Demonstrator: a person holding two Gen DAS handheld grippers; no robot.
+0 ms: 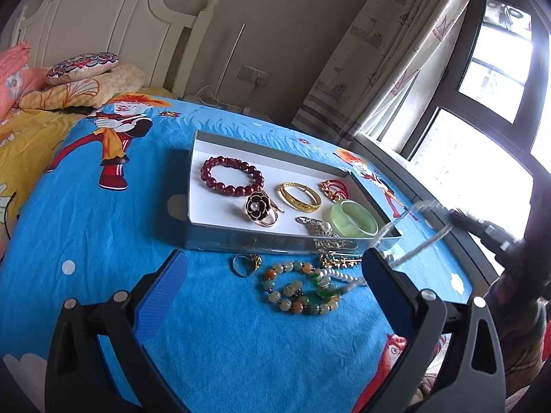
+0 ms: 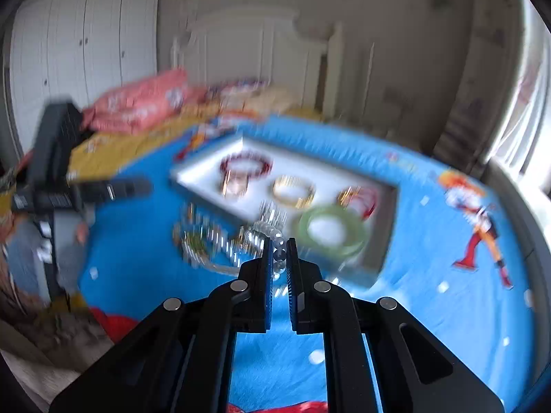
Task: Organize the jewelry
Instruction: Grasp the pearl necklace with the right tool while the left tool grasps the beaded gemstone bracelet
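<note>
The shallow grey tray (image 1: 220, 241) with a white floor lies on the blue cartoon bedsheet (image 1: 103, 241); inside it, from big to small, are a dark red bead bracelet (image 1: 231, 176), a pale green jade bangle (image 1: 354, 218) near the front right corner, a gold bangle (image 1: 300, 195) in the middle, a red cord piece with gold parts (image 1: 333, 189) at the right wall, a black flower brooch with a pearl centre (image 1: 256, 205) lying on gold rings, and a small silver piece (image 1: 311, 223) beside the jade bangle.

On the sheet, just in front of the tray, lie a multicolour stone bead bracelet (image 1: 298, 290), a white pearl strand (image 1: 339, 274) touching it, a gold ornament (image 1: 339, 260) near the tray wall, and a gold ring (image 1: 246, 264) to the left.

The left gripper (image 1: 273, 287) hovers over these loose pieces with its jaws spread wide, holding nothing; the right gripper (image 2: 279, 258) is clenched on a string of clear beads (image 2: 275, 241), which trails toward the tray; this view is blurred.

Behind stand a white headboard (image 1: 103, 17), pillows (image 1: 82, 69), a patterned curtain (image 1: 396, 51) and a bright window (image 1: 482, 120).
</note>
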